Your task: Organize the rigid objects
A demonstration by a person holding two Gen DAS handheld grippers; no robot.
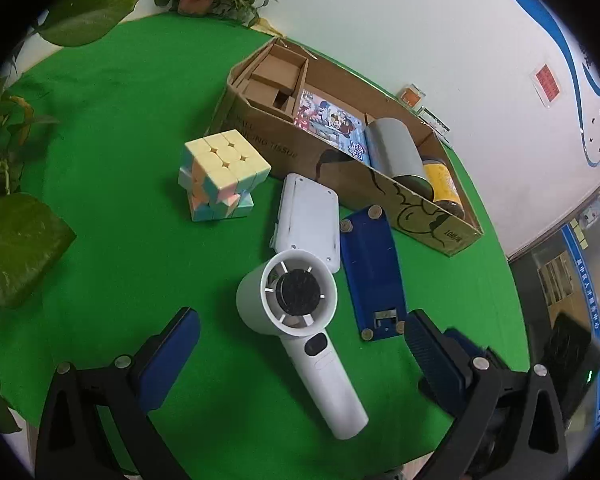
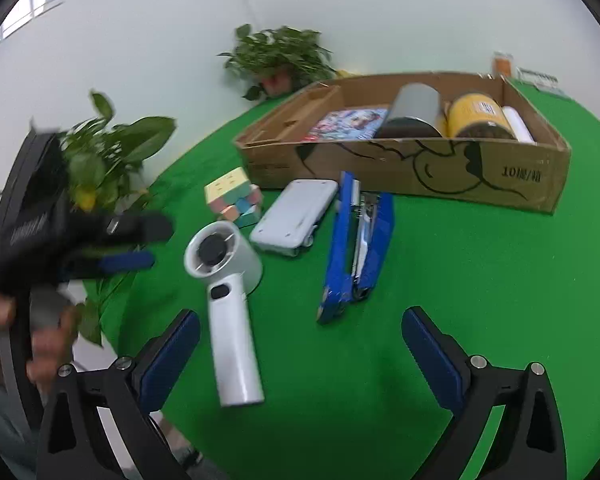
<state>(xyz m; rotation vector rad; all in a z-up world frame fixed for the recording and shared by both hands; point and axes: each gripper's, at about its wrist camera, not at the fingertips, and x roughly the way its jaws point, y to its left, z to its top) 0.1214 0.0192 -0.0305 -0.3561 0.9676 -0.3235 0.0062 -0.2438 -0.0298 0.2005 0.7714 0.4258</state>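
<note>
1. Left wrist view: left gripper (image 1: 300,344) with jaws wide apart and nothing between the pads, hovering over green cloth (image 1: 112,168). Below it, white fan (image 1: 300,320), handle pointing toward the camera. Beyond the fan, white case (image 1: 308,220); just right of it, blue stapler (image 1: 374,276). Pastel cube (image 1: 220,176) to the left. Cardboard box (image 1: 352,168) behind, holding a booklet (image 1: 332,124), grey can (image 1: 396,148) and yellow can (image 1: 444,188).
2. Right wrist view: right gripper (image 2: 300,344) also spread wide and empty, above the cloth (image 2: 440,264). Fan (image 2: 224,272), case (image 2: 296,216), stapler (image 2: 356,240) and cube (image 2: 232,196) lined up before the box (image 2: 420,168). Left gripper (image 2: 140,244) blurred at left, in a hand (image 2: 40,328).
</note>
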